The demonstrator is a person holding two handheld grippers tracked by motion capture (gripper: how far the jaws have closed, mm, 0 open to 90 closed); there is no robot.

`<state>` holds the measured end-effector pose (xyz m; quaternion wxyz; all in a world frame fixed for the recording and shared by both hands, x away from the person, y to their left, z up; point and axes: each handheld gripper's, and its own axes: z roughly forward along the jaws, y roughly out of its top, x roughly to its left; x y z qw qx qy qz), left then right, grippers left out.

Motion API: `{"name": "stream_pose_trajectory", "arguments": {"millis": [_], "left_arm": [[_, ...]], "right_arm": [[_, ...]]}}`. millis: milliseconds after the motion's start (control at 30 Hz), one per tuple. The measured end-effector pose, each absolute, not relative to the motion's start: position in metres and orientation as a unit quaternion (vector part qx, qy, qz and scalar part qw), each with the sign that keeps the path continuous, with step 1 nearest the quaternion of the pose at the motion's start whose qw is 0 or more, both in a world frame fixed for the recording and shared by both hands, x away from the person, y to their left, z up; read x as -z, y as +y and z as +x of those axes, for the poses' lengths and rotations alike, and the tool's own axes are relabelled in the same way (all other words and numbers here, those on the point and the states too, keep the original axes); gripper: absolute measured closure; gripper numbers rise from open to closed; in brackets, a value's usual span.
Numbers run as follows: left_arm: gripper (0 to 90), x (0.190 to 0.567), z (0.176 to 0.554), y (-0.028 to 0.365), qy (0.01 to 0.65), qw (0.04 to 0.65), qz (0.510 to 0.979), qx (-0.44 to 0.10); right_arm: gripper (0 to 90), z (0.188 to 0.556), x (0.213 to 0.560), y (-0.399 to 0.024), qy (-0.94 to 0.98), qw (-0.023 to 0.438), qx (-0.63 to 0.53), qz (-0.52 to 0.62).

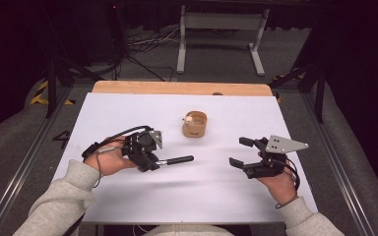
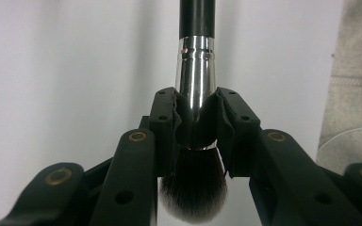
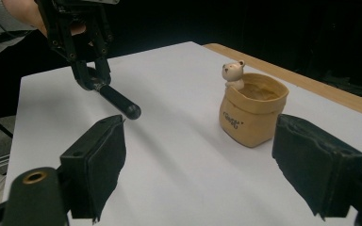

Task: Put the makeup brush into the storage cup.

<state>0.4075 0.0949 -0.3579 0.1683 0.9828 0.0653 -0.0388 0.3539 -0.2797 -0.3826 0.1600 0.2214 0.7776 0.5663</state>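
Observation:
A makeup brush point(image 1: 177, 160) with a black handle, a silver ferrule point(image 2: 195, 70) and dark bristles point(image 2: 193, 193) is held level above the white table cover. My left gripper point(image 1: 152, 162) is shut on the ferrule, just ahead of the bristles, and the handle points toward the table's middle. A tan cup point(image 1: 194, 125) shaped like a paper bag stands behind it, with a small bear figure point(image 3: 233, 73) on its rim. My right gripper point(image 1: 240, 151) hovers at the right, open, nothing between its pads point(image 3: 99, 160). In the right gripper view the cup point(image 3: 250, 113) and the brush handle point(image 3: 120, 104) lie ahead.
A white sheet point(image 1: 128, 113) covers the table, with a wooden edge point(image 1: 177, 88) at the far side. A grey metal stand point(image 1: 221, 29) and cables sit on the floor beyond. Grey sleeves reach in from the bottom.

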Motion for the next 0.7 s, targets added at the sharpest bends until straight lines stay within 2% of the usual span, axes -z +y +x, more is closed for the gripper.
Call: {"name": "stream_pose_trajectory", "arguments": {"millis": [233, 700], "left_arm": [[70.4, 0.350, 0.393, 0.083, 0.044, 0.175, 0.983, 0.039], [70.4, 0.343, 0.381, 0.064, 0.010, 0.175, 0.984, 0.040]], "right_arm": [[19.5, 0.354, 0.373, -0.267, 0.787, 0.165, -0.562, 0.196], [23.9, 0.352, 0.365, -0.243, 0.810, 0.143, -0.547, 0.153]]}}
